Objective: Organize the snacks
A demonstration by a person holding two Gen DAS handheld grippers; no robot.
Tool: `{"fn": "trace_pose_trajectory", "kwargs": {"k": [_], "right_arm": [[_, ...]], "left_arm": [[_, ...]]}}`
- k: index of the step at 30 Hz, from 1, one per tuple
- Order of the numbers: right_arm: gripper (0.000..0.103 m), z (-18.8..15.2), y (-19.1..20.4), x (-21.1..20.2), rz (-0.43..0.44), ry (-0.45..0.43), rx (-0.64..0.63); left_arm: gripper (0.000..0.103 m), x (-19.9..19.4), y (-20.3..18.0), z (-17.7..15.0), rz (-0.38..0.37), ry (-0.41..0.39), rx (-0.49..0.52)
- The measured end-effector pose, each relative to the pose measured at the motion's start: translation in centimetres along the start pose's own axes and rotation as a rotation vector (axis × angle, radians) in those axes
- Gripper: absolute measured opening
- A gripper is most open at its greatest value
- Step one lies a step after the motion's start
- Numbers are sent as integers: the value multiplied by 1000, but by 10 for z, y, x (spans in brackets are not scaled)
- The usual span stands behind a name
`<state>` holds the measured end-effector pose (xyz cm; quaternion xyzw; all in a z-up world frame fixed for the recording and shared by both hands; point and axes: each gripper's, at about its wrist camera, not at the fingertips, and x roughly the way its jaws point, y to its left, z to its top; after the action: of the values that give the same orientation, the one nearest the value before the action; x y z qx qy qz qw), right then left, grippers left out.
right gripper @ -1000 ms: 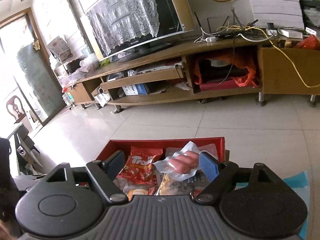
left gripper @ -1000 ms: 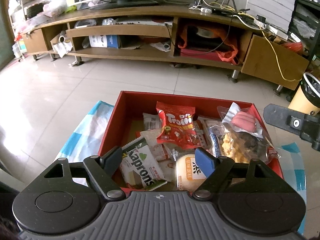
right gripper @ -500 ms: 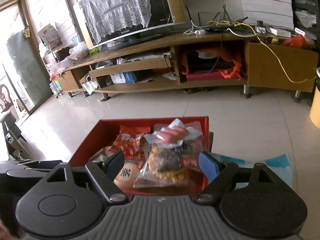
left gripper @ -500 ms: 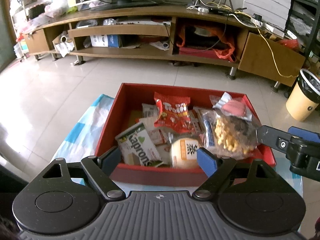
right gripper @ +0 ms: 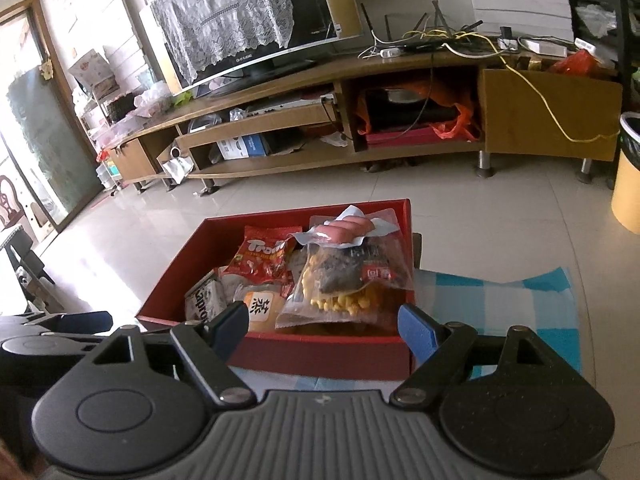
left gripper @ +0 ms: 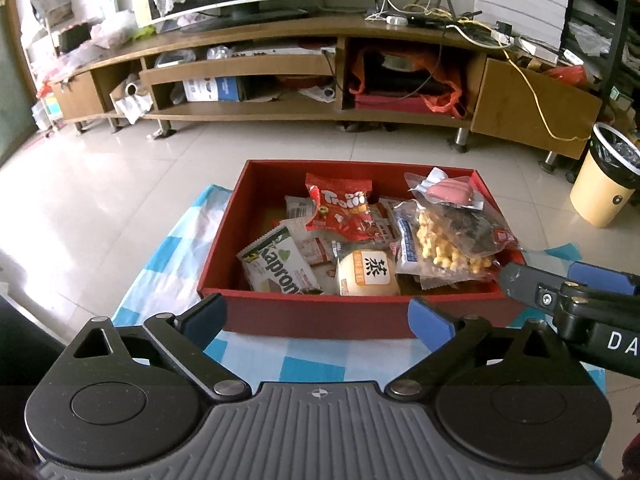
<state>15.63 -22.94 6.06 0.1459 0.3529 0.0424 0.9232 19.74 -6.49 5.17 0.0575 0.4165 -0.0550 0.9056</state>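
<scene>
Left wrist: red box near rim between widening empty jaws.

A pale tiled floor carries a blue-and-white checked cloth. A red box sits directly on that cloth, with checks showing along its left, near and right sides. A yellow bin and a long wooden TV stand also stand on the tiles.

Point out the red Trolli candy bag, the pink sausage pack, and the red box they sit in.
Red Trolli candy bag (left gripper: 342, 206): left wrist view, on its white logo.
Clear pack of pink sausages (left gripper: 450, 191): left wrist view, on the sausages.
Red cardboard box (left gripper: 320, 314): left wrist view, on its near outer wall.
</scene>
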Motion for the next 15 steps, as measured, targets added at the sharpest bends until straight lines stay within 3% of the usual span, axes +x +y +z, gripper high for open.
{"fn": "trace_pose_trajectory", "kwargs": {"k": [15], "right_arm": [[82,-36,-5,-42,-36,0,35]], "left_arm": [[103,-25,-8,-32,-37,13,2]]}}
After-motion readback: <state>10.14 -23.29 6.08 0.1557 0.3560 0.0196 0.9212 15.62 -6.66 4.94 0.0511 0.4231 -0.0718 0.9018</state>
